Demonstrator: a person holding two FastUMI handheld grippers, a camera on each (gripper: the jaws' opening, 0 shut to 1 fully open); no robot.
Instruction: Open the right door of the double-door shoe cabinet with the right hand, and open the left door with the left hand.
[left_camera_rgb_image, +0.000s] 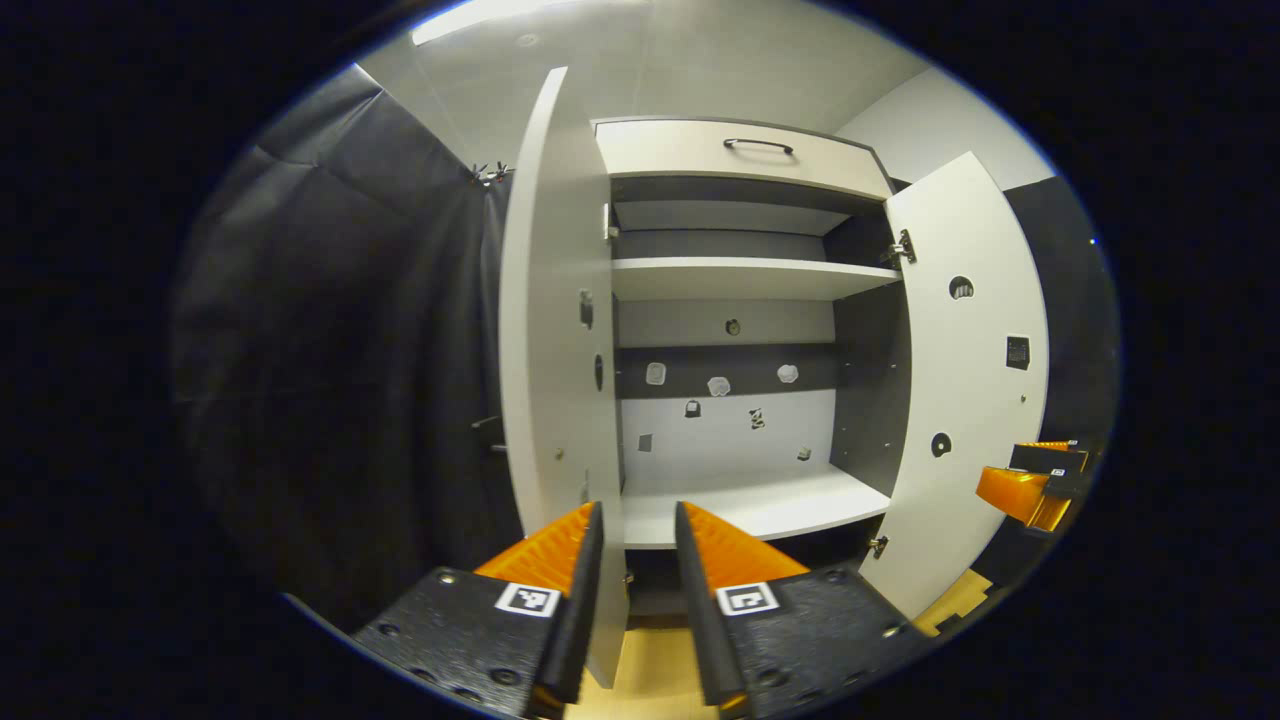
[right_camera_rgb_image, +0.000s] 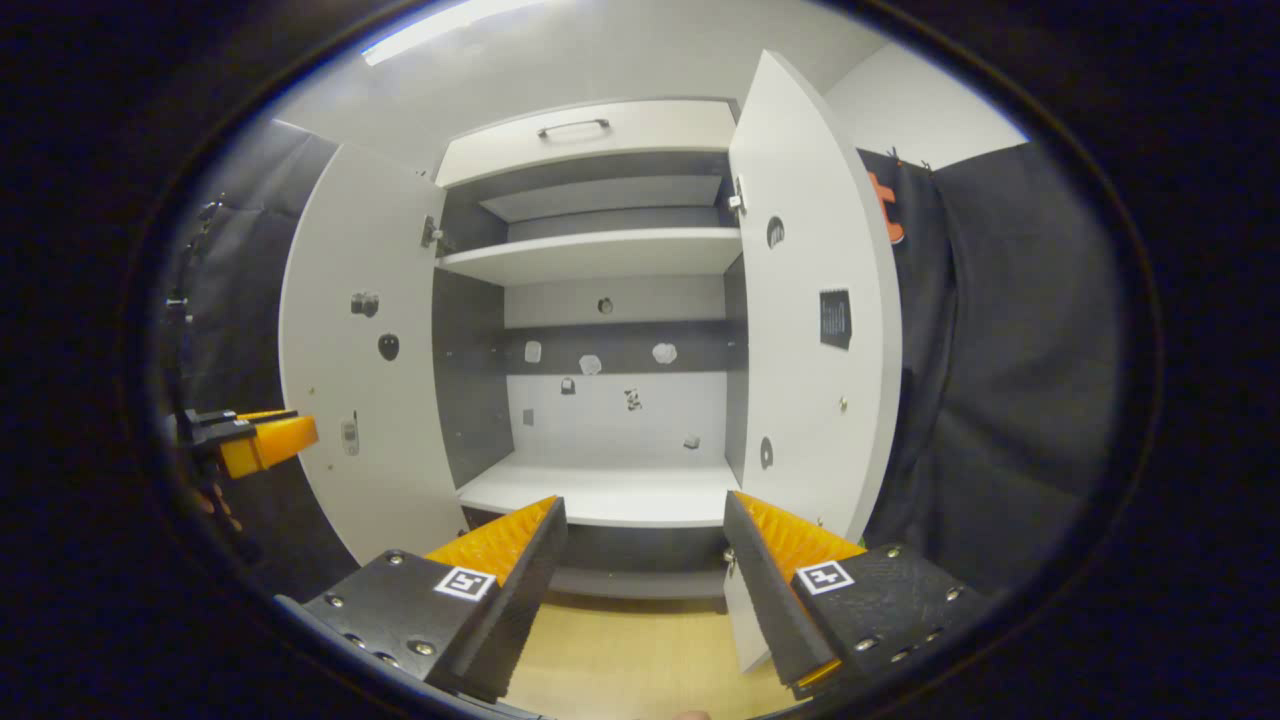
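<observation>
Standing open, both doors of the shoe cabinet (right_camera_rgb_image: 600, 300) are seen; the left gripper (left_camera_rgb_image: 638, 520) is narrowly parted, the right gripper (right_camera_rgb_image: 645, 515) spread wide, no writing legible.

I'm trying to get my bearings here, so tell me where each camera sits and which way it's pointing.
Left gripper view: rides on the left tongs, low before the shoe cabinet, facing its shelves beside the open left door; own orange fingers at bottom.
Right gripper view: rides on the right tongs, low, facing the shelves beside the open right door; own fingers at bottom.
Shared: both show the cabinet interior, the top drawer, both open doors, and the other tongs at the edge.
</observation>
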